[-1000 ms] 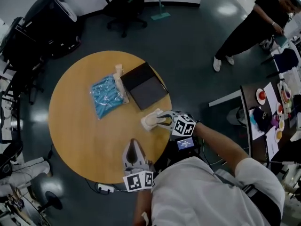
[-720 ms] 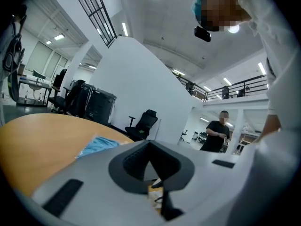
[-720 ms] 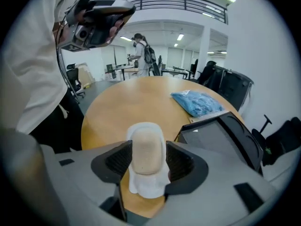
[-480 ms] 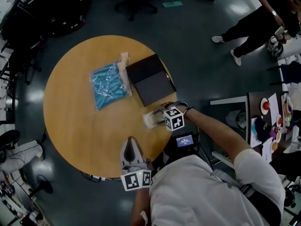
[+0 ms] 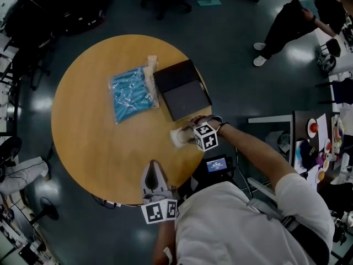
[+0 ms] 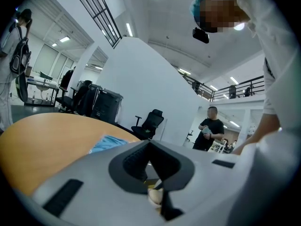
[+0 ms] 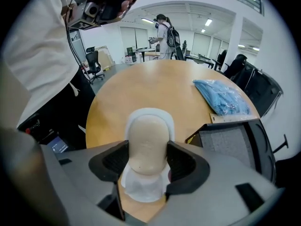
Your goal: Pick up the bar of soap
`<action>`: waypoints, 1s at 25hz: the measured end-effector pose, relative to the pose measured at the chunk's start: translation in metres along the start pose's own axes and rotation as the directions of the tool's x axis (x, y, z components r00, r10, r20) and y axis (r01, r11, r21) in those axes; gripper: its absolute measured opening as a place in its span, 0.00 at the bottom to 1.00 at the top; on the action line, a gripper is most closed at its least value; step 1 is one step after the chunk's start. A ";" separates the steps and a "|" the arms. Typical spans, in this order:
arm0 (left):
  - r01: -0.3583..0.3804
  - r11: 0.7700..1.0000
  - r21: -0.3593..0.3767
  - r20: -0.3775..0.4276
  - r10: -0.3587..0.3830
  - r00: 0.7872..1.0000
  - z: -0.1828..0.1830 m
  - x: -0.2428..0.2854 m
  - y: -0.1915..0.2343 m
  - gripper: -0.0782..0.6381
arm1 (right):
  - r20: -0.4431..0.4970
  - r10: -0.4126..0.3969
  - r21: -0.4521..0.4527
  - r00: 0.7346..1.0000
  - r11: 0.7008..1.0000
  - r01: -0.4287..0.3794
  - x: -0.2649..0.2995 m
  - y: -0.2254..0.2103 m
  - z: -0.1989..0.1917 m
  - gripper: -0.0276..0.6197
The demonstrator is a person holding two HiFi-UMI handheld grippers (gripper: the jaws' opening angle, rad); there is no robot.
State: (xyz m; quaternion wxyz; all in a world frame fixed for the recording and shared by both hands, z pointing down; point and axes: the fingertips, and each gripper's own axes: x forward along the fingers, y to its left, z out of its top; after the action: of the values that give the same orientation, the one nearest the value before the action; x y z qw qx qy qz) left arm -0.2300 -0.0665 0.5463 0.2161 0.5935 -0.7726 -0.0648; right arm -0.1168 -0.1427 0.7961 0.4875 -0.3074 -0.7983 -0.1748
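Note:
The beige bar of soap (image 7: 146, 142) lies on a white dish (image 7: 149, 113) near the right edge of the round wooden table (image 5: 94, 148). My right gripper (image 7: 148, 160) straddles the bar and its jaws are opening; the dark pads (image 7: 115, 160) stand along the soap's sides without clamping it. From the head view the soap (image 5: 178, 137) pokes out to the left of the right gripper (image 5: 187, 135). My left gripper (image 5: 155, 174) rests at the table's near edge, its jaws together and nothing in them. In its own view the left gripper (image 6: 151, 174) points across the table.
A blue plastic bag (image 5: 131, 94) and a dark flat case (image 5: 182, 89) lie at the far side of the table. The case (image 7: 231, 144) sits just right of the soap. A person (image 5: 289, 18) stands off to the far right, and office chairs stand beyond the table.
The right gripper's jaws have spread apart around the soap, which now rests on its dish on the table. The head view has shifted a little. The left gripper has stayed put.

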 end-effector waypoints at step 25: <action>0.152 0.987 0.061 0.127 -0.159 0.979 0.037 -0.025 -0.045 0.12 | 0.405 -0.873 0.853 0.272 0.467 0.232 -0.269 0.064 0.118 0.45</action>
State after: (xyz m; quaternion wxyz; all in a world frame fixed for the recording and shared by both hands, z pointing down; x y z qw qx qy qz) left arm -0.2002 -0.0613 0.4905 0.1439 0.6518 -0.7378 -0.1005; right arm -0.0633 -0.1132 0.5017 0.0178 0.1723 -0.9793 0.1051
